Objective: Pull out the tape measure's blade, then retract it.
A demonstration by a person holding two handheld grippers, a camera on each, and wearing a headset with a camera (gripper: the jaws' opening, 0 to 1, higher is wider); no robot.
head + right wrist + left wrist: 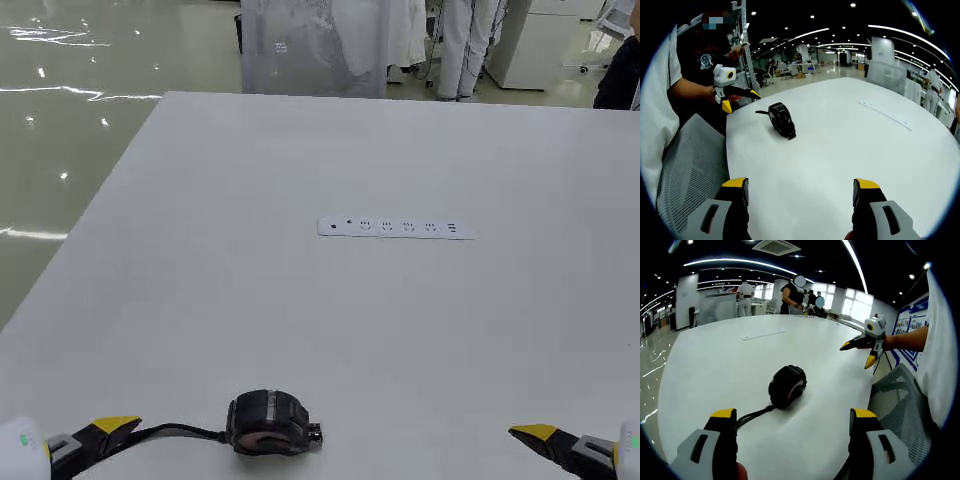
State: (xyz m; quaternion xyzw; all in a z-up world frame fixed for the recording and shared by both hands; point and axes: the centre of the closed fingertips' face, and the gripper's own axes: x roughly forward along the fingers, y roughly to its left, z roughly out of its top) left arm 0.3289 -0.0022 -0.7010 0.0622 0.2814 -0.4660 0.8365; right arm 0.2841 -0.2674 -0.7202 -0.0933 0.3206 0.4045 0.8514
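Near edge of the white table [200, 250]: tape measure [268, 424] lies on its side close to the person. Black case w/ grey grip panels; hook tab [313, 432] sits tight at the case mouth. Case markings too small to read in any view. A black strap [180, 431] trails from the case toward the left gripper [794, 414]. In the left gripper view the strap runs up just beside one yellow tip, not pinched.

Left gripper: jaws spread wide, nothing between them, tape measure ahead and apart from both tips.

Right gripper [801, 183]: jaws likewise wide apart, holding nothing, well apart from the tape measure on its other side.

Cross-check of views: head view catches the yellow tips at its bottom corners. Each gripper view adds the opposite gripper held in a hand off the table edge, plus a grey mesh chair [690, 165] beside that edge. Right gripper view adds a black shirt [702, 55] w/ a pale print, illegible. Left gripper view adds a blue wall panel [912, 315], lettering too blurred to read.

Mid-table: white power strip [395, 228], flat, one row of sockets, markings too small to read.

Far: glossy floor [60, 120] and figures in white [460, 40] standing past the far table edge.
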